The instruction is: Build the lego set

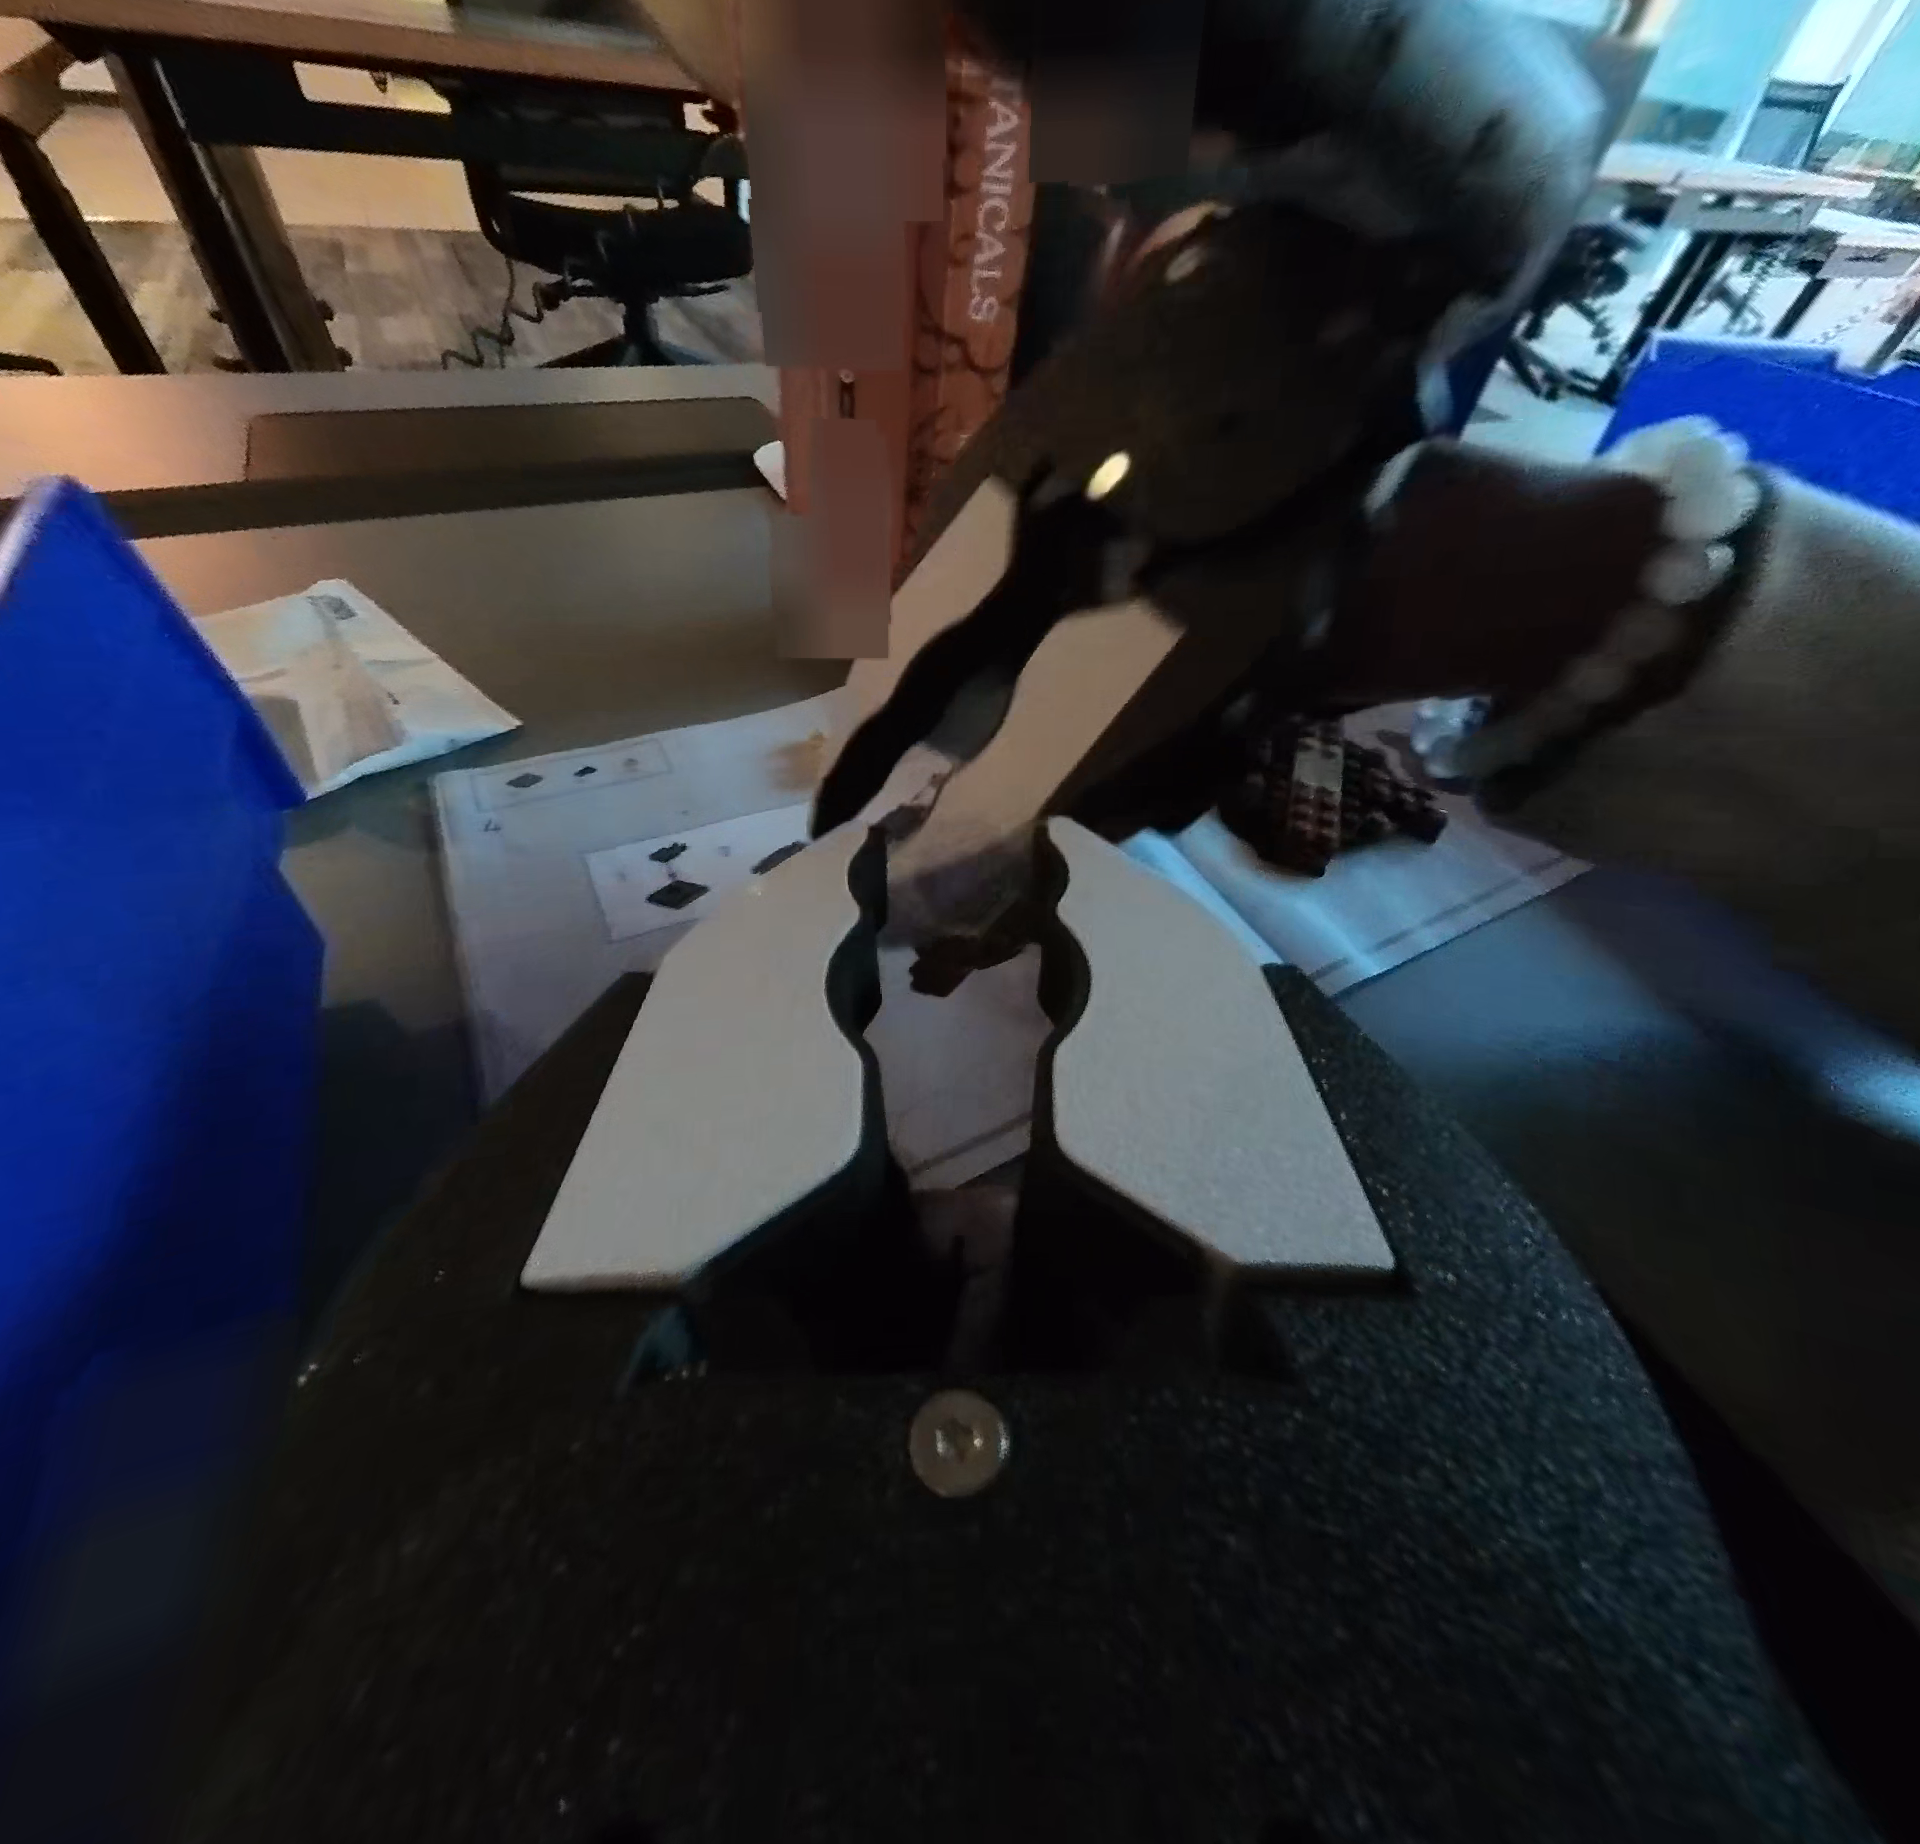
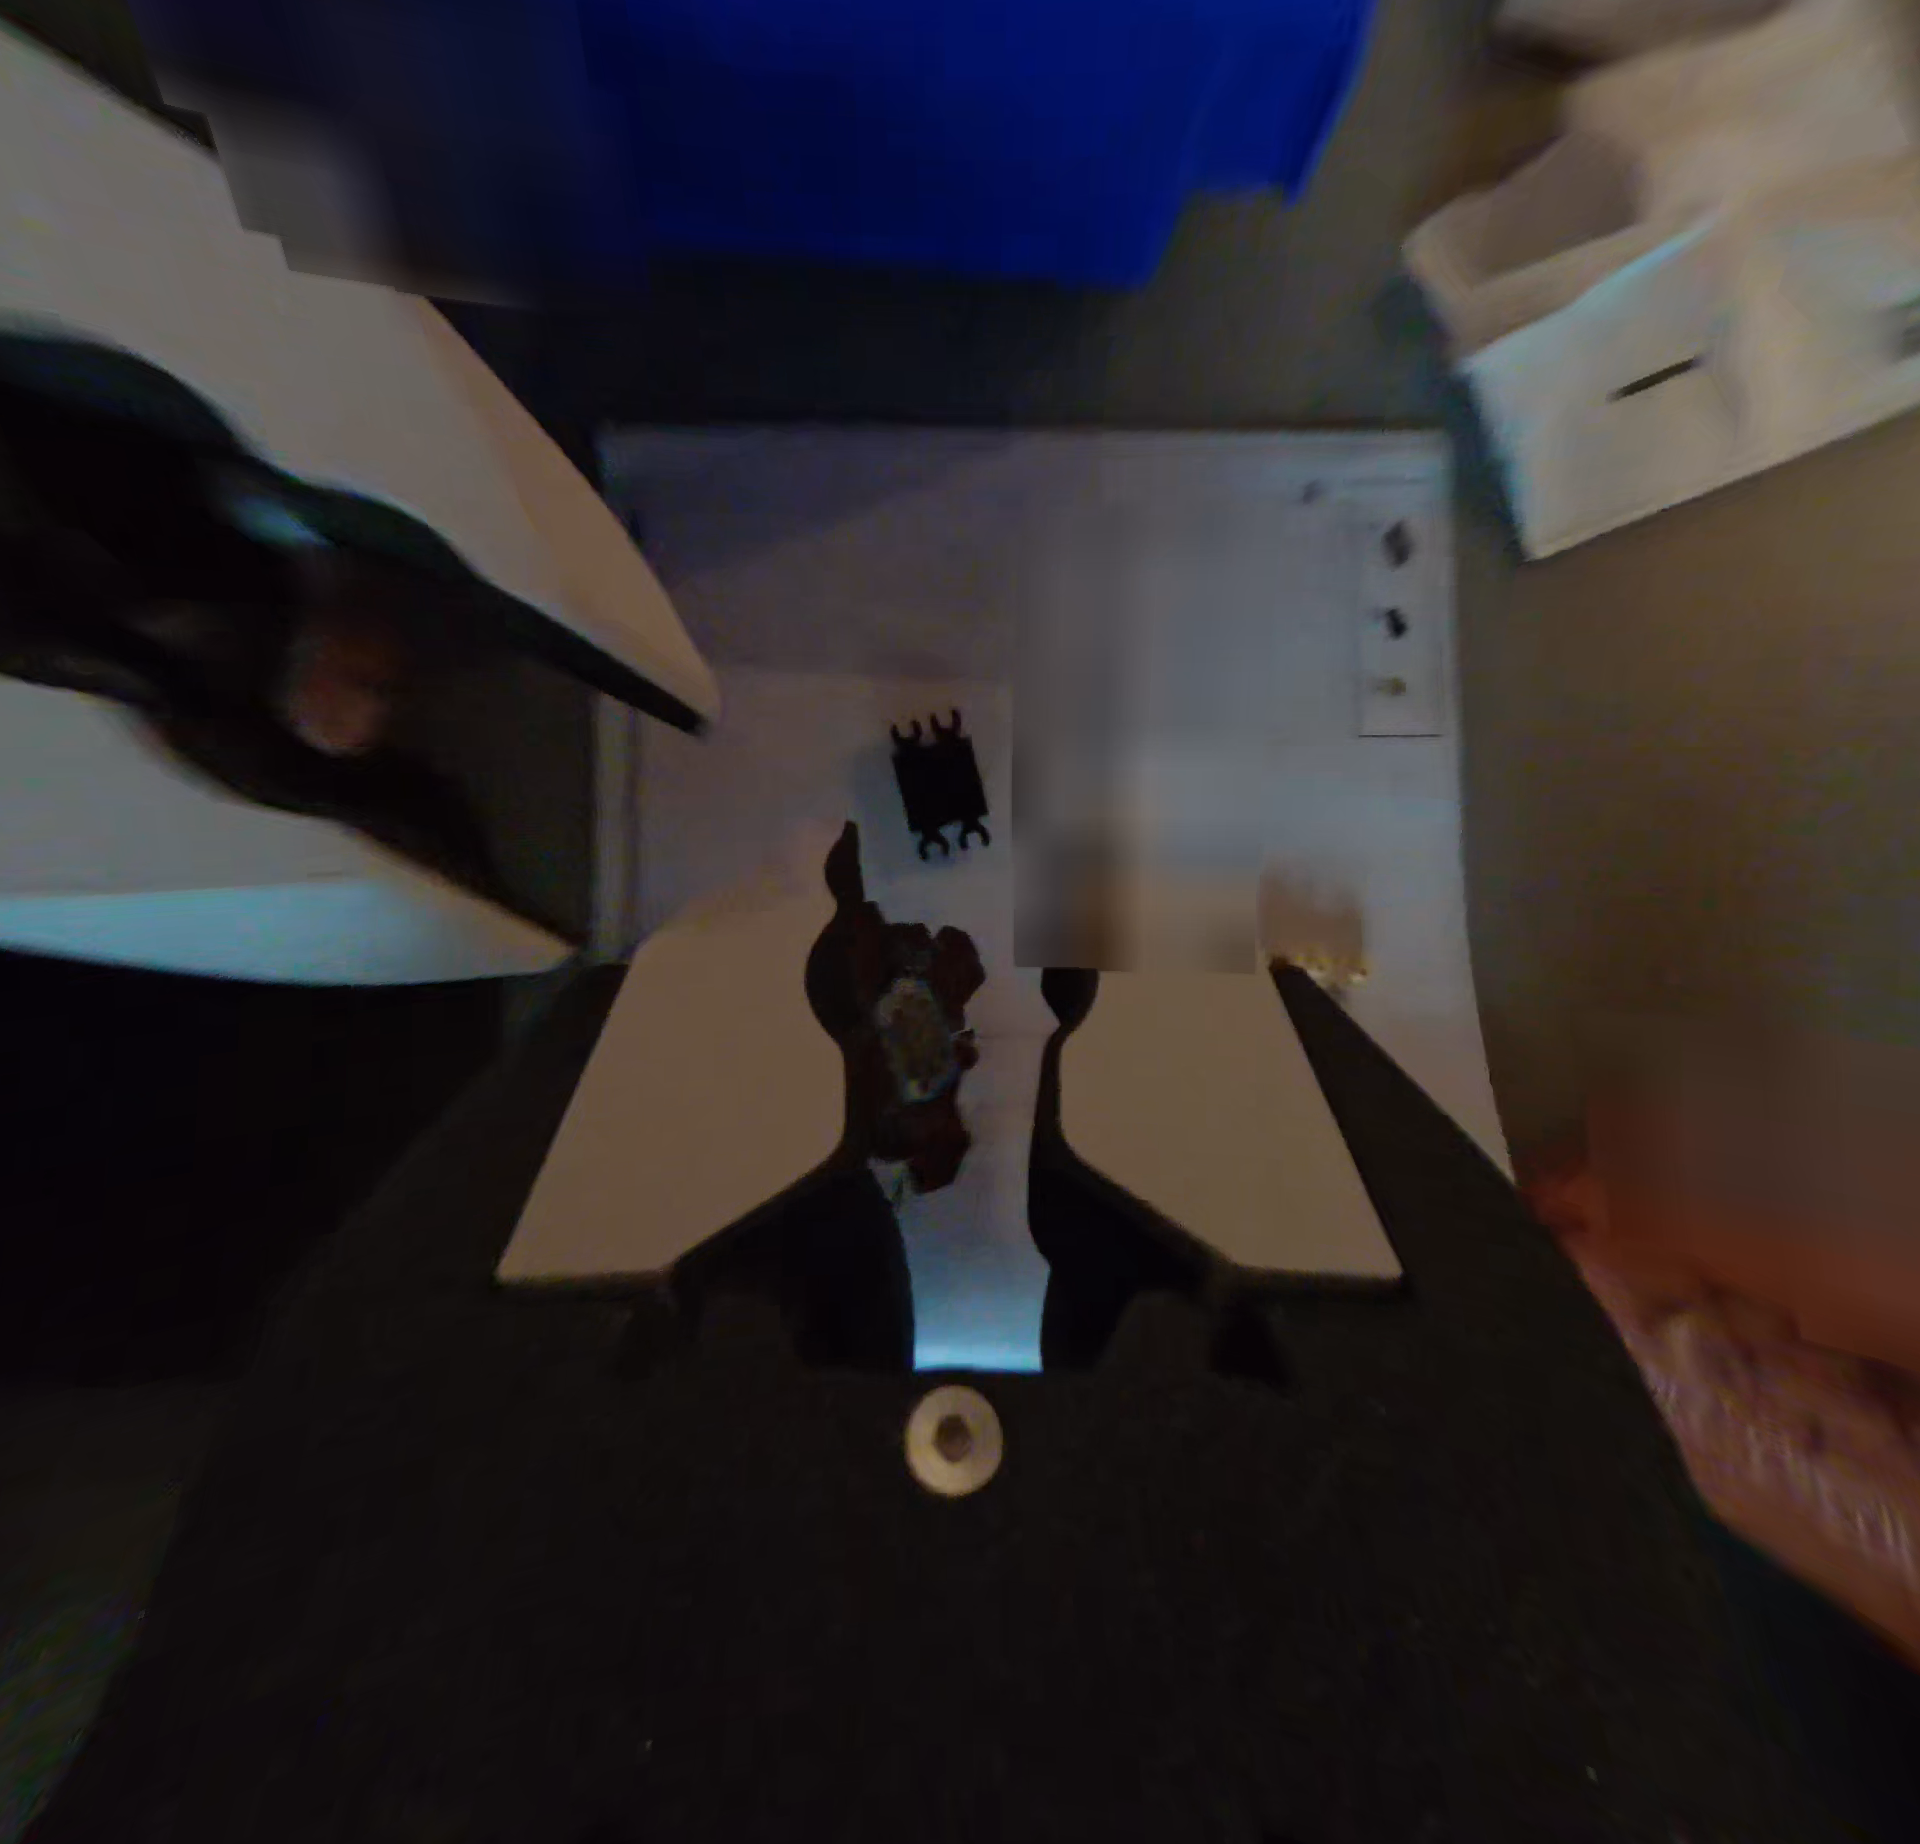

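Both grippers stand open over the instruction booklet (image 2: 1143,568). The right gripper (image 2: 951,963) has a small clear bag of dark brown bricks (image 2: 920,1046) against its left finger, ungripped; the left gripper (image 1: 961,901) hovers beside it. The bag looks light, soft and crinkly, best pinched at its film edge.

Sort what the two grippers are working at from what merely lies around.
At the grippers: left gripper, open; right gripper, open; dark brown brick cluster between the right gripper's fingers; instruction booklet beneath.
Lying about: brown brick pile; white mailer bag; blue bin; patterned box.

Motion blur smears the dark brown clump (image 2: 920,1046) beyond telling.
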`<action>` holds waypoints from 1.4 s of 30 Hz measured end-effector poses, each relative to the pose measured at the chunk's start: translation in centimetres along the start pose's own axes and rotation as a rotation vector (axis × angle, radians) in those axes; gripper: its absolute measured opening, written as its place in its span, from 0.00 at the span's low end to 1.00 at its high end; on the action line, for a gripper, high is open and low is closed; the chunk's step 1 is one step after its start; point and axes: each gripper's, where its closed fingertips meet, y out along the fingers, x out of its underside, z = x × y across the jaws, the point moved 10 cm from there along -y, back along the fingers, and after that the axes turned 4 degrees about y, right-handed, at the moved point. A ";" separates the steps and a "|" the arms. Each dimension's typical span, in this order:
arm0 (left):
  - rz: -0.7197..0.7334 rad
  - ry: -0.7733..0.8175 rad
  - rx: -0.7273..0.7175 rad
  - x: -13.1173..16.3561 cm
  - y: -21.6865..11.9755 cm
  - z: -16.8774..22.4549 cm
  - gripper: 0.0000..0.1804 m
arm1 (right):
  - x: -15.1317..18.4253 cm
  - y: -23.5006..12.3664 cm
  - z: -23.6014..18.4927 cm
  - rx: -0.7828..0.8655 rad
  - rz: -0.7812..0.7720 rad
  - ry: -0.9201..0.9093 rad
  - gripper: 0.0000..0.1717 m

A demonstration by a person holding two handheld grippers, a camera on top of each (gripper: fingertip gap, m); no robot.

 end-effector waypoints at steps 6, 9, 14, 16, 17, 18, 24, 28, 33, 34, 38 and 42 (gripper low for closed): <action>0.015 0.004 -0.022 -0.1 -0.3 -0.3 0.15 | 0.0 1.8 0.3 -0.070 -0.020 -0.099 0.08; 0.017 0.004 -0.019 -0.1 -0.4 -0.3 0.18 | 0.4 0.8 0.4 -0.085 -0.030 -0.114 0.08; 0.075 0.100 0.179 -0.5 -0.2 0.9 0.21 | 1.2 -5.7 -1.4 -0.144 0.026 -0.293 0.08; 0.069 0.082 0.382 -0.6 0.0 2.0 0.21 | 1.5 -7.6 -2.5 -0.170 -0.011 -0.366 0.08; 0.061 0.117 0.396 -0.6 0.0 2.2 0.21 | 1.7 -8.2 -2.9 -0.196 -0.027 -0.386 0.08; 0.069 0.156 0.374 -0.7 0.0 2.3 0.22 | 1.9 -8.6 -3.3 -0.223 -0.035 -0.400 0.08; 0.039 0.321 0.401 -1.0 -0.3 3.4 0.20 | 1.7 -9.5 -4.6 -0.307 0.011 -0.442 0.08; 0.024 0.354 0.409 -0.8 -0.2 4.0 0.12 | 1.6 -9.3 -4.9 -0.329 0.008 -0.463 0.08; 0.034 0.375 0.418 -0.6 -0.4 4.1 0.10 | 1.9 -8.8 -5.2 -0.338 -0.014 -0.471 0.08; 0.033 0.381 0.419 -0.6 -0.4 4.2 0.09 | 1.9 -8.7 -5.2 -0.336 -0.016 -0.471 0.08; 0.035 0.331 0.413 -0.4 -0.3 3.7 0.09 | 1.8 -8.6 -5.0 -0.299 0.000 -0.408 0.09; 0.050 0.257 0.359 -0.3 -0.4 2.7 0.09 | 2.0 -9.9 -2.8 -0.130 0.127 -0.243 0.13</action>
